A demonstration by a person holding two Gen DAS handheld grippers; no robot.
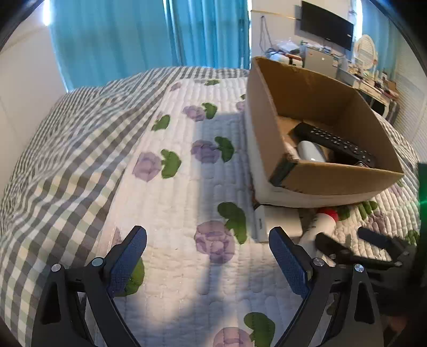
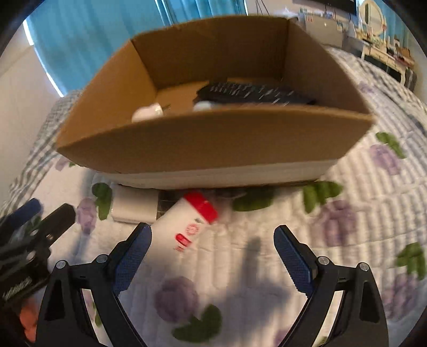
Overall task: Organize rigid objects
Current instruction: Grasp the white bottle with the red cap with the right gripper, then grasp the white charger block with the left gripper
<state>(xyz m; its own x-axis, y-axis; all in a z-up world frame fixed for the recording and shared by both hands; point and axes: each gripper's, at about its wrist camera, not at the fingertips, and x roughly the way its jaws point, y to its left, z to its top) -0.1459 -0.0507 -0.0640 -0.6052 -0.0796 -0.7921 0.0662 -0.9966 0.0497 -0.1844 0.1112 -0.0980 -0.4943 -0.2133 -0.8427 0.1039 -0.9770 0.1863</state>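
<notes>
A cardboard box (image 1: 333, 181) (image 2: 213, 138) stands on the bed. In it lie a black remote (image 1: 336, 141) (image 2: 256, 93) and white rounded objects (image 1: 311, 151) (image 2: 147, 112). In front of the box lie a white bottle with a red cap (image 2: 186, 224) (image 1: 324, 221) and a white flat box (image 1: 277, 223) (image 2: 133, 208). My left gripper (image 1: 208, 240) is open and empty over the quilt, left of these. My right gripper (image 2: 213, 237) is open and empty, the bottle just ahead of its left finger. The right gripper also shows in the left wrist view (image 1: 347, 243).
The bed has a floral quilt (image 1: 186, 186) (image 2: 347, 213) and a checked blanket (image 1: 66, 160) at the left. Blue curtains (image 1: 133, 34) hang behind. A cluttered desk (image 1: 360, 72) and a wall TV (image 1: 327, 24) stand at the far right.
</notes>
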